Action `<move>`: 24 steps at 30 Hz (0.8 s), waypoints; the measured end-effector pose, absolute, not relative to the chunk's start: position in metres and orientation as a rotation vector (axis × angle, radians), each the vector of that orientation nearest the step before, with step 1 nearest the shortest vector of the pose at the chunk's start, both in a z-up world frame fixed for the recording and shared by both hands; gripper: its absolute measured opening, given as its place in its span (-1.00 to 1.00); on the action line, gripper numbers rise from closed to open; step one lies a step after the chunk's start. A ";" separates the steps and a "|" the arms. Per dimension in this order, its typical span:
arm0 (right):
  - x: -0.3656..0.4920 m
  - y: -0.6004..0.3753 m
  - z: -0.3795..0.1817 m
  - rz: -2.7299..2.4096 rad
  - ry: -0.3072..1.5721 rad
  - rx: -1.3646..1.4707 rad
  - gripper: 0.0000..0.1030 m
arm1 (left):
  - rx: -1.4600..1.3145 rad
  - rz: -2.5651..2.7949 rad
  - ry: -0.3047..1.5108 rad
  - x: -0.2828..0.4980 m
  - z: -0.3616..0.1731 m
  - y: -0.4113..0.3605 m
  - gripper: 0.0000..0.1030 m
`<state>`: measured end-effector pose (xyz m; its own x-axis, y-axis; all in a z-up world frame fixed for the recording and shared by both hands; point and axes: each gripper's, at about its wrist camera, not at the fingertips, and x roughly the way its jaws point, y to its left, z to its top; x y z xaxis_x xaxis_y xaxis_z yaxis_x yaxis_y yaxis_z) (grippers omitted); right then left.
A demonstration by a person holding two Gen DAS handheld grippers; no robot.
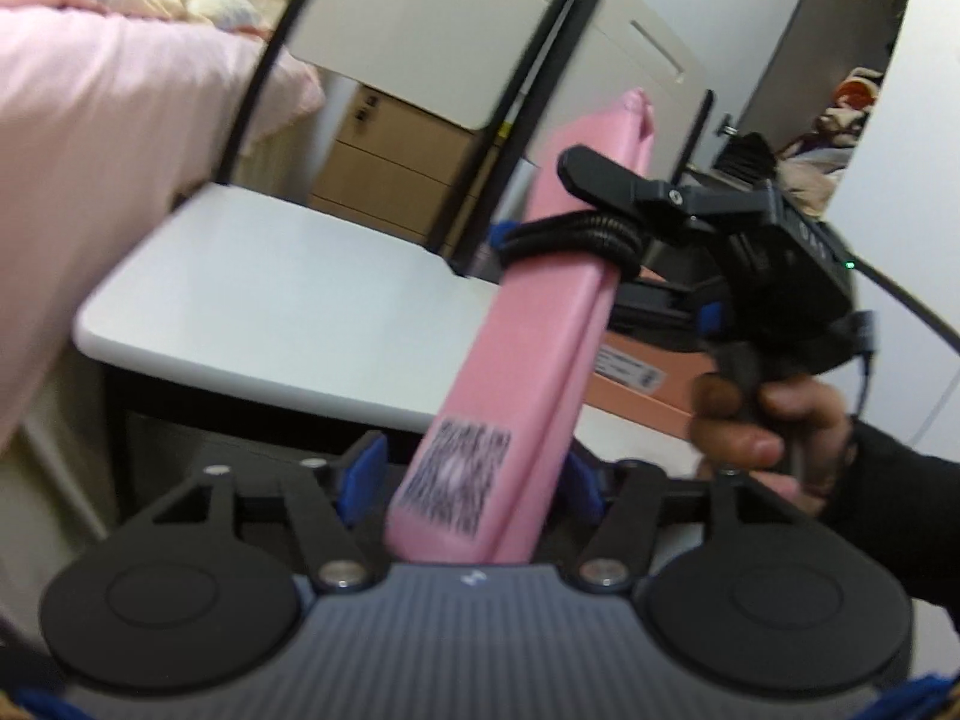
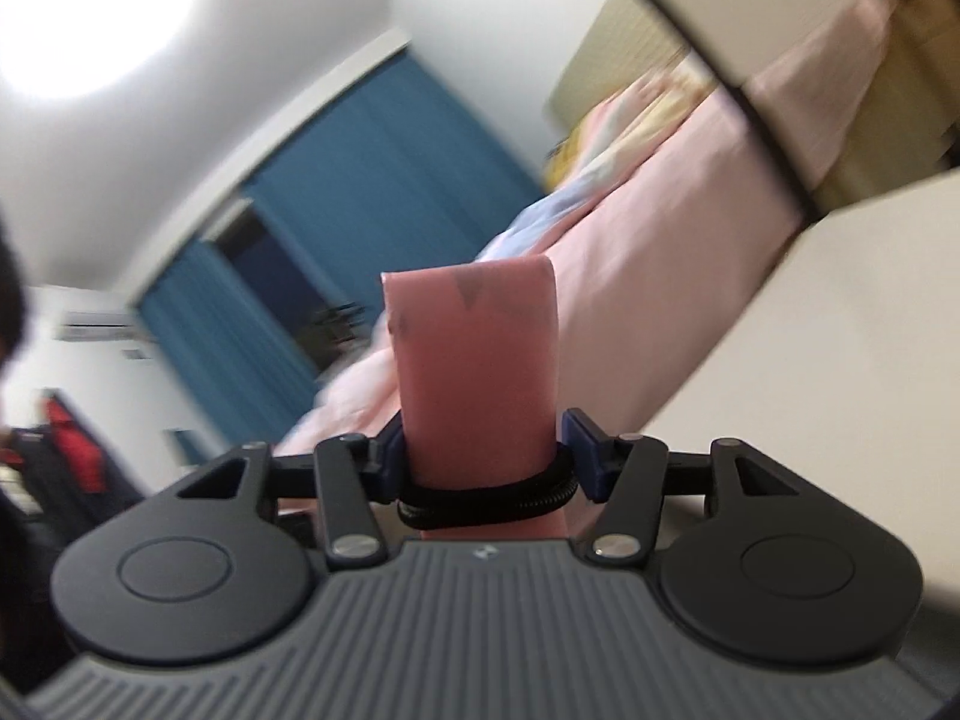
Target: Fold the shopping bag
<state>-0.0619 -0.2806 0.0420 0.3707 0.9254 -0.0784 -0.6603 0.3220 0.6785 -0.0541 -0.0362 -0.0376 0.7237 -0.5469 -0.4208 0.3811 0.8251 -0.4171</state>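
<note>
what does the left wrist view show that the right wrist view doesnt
Only the left wrist view shows the right gripper from outside, the hand holding it, the white table, a pink box, wooden drawers and the printed code on the bag.

Only the right wrist view shows the blue curtains, the ceiling light and an air conditioner.

Both show the folded pink bag, the black elastic band around it, and the pink bed.
</note>
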 end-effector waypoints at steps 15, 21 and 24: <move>-0.148 -0.317 0.110 0.663 0.229 0.426 0.10 | -0.066 -0.267 0.322 -0.079 0.034 -0.051 0.83; -0.204 -0.333 0.119 0.407 0.112 0.393 0.11 | 0.000 -0.226 0.280 -0.067 0.064 -0.080 1.00; -0.236 -0.352 0.119 0.311 0.066 0.445 0.11 | 0.036 -0.190 0.276 -0.052 0.074 -0.101 1.00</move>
